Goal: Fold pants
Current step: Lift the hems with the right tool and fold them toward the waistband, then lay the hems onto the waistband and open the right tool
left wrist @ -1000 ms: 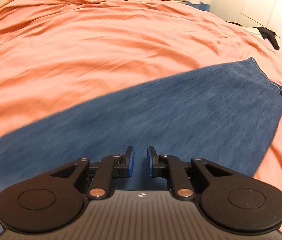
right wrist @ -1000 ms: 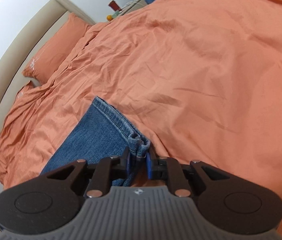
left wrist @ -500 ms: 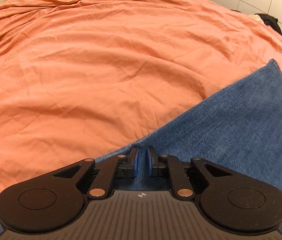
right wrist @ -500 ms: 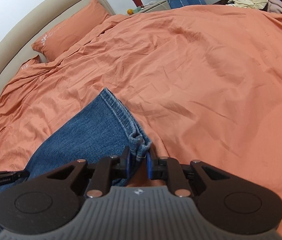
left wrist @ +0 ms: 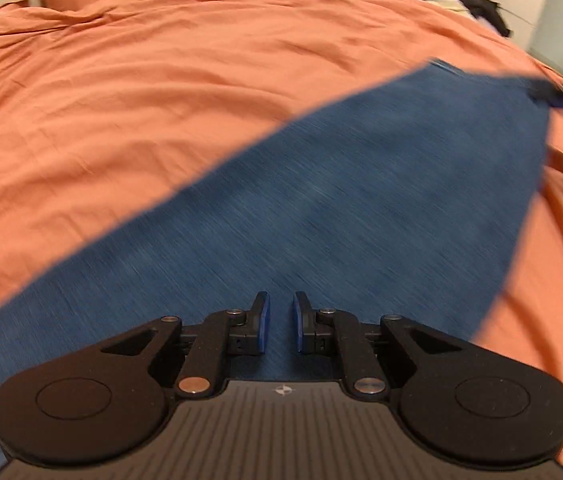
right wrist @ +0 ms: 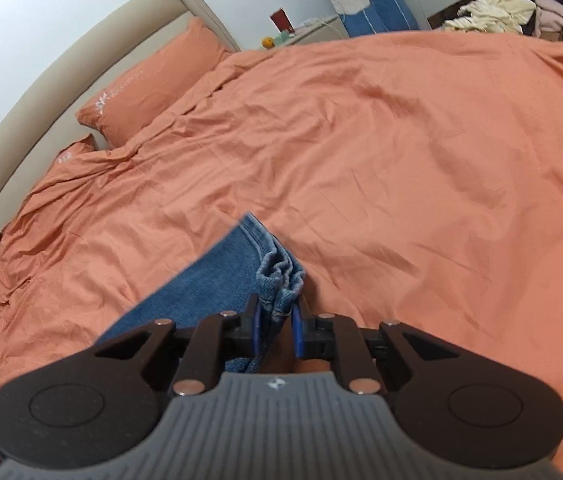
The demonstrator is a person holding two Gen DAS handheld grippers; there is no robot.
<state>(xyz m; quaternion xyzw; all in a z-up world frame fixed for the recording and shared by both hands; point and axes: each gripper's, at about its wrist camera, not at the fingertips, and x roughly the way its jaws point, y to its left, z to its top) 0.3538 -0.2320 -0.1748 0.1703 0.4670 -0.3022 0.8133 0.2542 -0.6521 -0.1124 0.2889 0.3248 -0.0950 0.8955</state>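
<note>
Right gripper (right wrist: 276, 322) has the bunched hem of the jeans (right wrist: 217, 280) pinched between its blue pads, cloth wedged right in the gap. Left gripper (left wrist: 280, 322) sits low over the blurred denim with a narrow gap between its pads; whether it actually holds fabric, I cannot tell. The jeans stretch as a taut band above the orange duvet (right wrist: 421, 168), toward the near edge of the bed. To do this well, I'd say: keep tension even, both ends level, lay the leg down flat, release only once the edges line up.
</note>
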